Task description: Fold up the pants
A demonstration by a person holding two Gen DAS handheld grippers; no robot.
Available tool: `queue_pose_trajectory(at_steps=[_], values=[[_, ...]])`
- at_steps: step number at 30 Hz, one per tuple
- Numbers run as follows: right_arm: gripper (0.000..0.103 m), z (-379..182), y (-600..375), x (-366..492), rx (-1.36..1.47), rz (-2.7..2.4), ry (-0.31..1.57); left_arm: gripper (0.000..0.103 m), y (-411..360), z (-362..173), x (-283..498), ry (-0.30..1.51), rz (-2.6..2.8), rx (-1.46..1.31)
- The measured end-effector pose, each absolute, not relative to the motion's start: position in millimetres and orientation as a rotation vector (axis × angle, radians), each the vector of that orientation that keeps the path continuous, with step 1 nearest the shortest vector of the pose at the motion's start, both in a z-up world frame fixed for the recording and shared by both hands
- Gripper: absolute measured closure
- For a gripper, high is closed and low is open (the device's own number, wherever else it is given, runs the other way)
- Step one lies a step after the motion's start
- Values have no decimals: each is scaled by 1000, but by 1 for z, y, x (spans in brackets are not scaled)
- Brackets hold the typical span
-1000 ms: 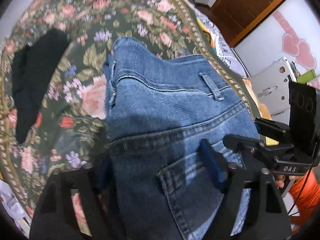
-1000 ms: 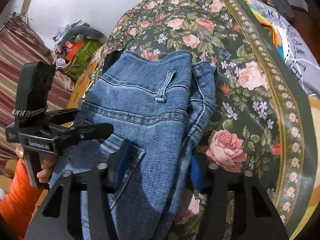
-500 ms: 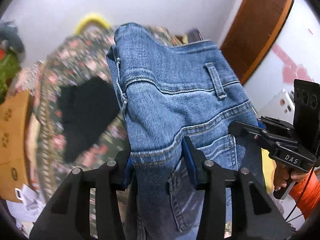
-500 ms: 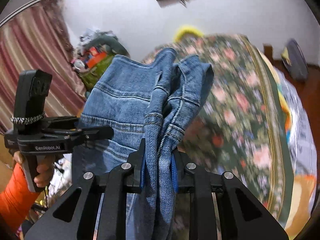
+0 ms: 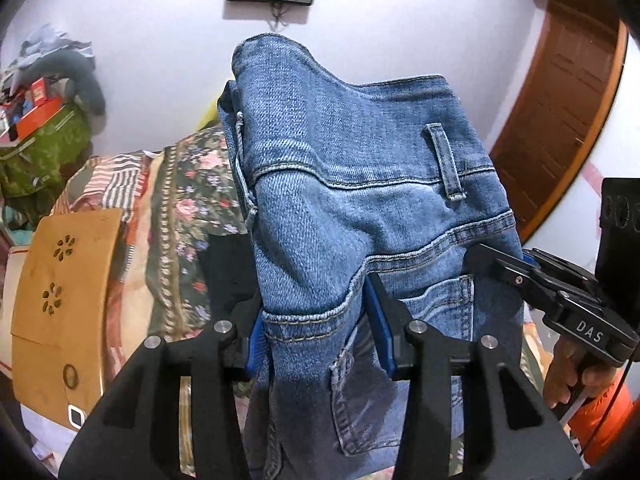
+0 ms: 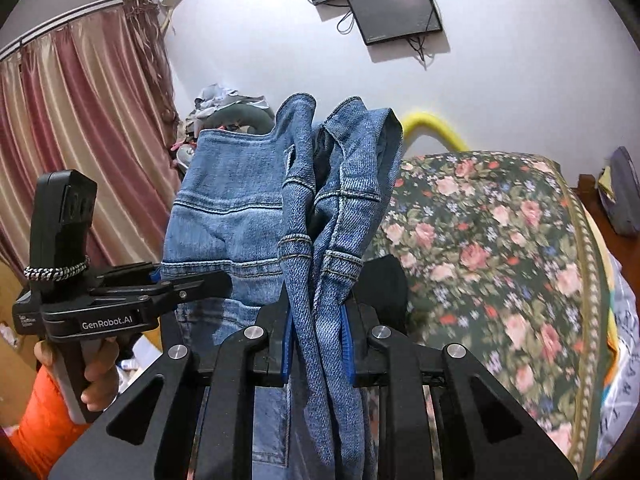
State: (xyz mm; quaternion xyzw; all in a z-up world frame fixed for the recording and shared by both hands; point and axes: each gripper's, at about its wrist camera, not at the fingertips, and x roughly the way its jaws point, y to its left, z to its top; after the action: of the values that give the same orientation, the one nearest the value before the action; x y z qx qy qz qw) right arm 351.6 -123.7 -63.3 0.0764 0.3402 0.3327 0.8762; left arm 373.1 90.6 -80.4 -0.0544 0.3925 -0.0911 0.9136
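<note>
Blue jeans (image 5: 360,208) hang in the air, held up by both grippers at the waistband end. My left gripper (image 5: 318,336) is shut on the jeans near a back pocket seam. My right gripper (image 6: 318,340) is shut on a bunched fold of the jeans (image 6: 320,240) at the other side. Each gripper shows in the other's view: the right one (image 5: 560,300) at the jeans' right edge, the left one (image 6: 120,300) at their left edge. The jeans' lower part is hidden below the frames.
A bed with a floral cover (image 6: 500,240) lies below and ahead, with a black garment (image 6: 386,284) on it. A wooden board (image 5: 60,280) stands left of the bed. Curtains (image 6: 80,140), a clutter pile (image 5: 40,120), a wall screen (image 6: 396,12) and a wooden door (image 5: 560,120) surround.
Both grippers closed on the jeans and lifted them off the bed. The views tilted up from the bedspread to the wall.
</note>
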Motion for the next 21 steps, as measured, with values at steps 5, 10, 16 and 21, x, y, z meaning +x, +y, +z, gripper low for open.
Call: queue_pose_trajectory(at_steps=[5, 10, 16, 21], values=[[86, -87, -96, 384, 136, 683, 765, 59, 117, -108, 408, 841, -141, -191], [86, -120, -75, 416, 89, 646, 832, 59, 133, -151, 445, 907, -102, -229], [86, -167, -55, 450, 55, 603, 923, 59, 143, -208, 483, 987, -69, -234], [85, -203, -46, 472, -9, 555, 998, 57, 144, -254, 510, 1064, -63, -225]])
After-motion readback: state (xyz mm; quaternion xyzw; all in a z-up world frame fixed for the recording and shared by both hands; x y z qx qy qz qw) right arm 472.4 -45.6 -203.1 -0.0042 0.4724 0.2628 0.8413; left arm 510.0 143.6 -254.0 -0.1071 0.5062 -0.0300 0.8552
